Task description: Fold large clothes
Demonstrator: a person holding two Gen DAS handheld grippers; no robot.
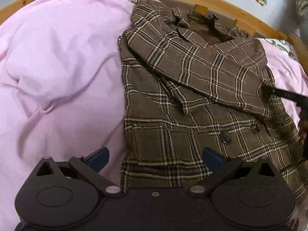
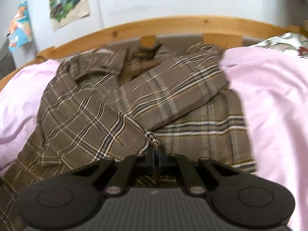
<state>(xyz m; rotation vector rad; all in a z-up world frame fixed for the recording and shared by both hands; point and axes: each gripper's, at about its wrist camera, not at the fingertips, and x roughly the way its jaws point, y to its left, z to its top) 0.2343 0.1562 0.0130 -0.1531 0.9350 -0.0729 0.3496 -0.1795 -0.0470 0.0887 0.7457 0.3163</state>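
A brown plaid coat (image 1: 192,100) lies collar-away on a pink duvet (image 1: 57,67), with one sleeve folded across its chest. My left gripper (image 1: 156,156) hangs open just above the coat's near left edge, with nothing between its blue pads. At the right edge of the left wrist view, the dark finger of my right gripper (image 1: 279,94) rests on the coat's right side. In the right wrist view, my right gripper (image 2: 154,152) is shut on a folded edge of the coat (image 2: 107,123), and the pinched cloth rises in a peak at the fingertips.
A wooden bed rail (image 2: 173,25) runs along the far side, against a pale wall with posters (image 2: 67,2). A floral pillow (image 2: 284,42) sits at the far right. Puffy duvet lies on both sides of the coat.
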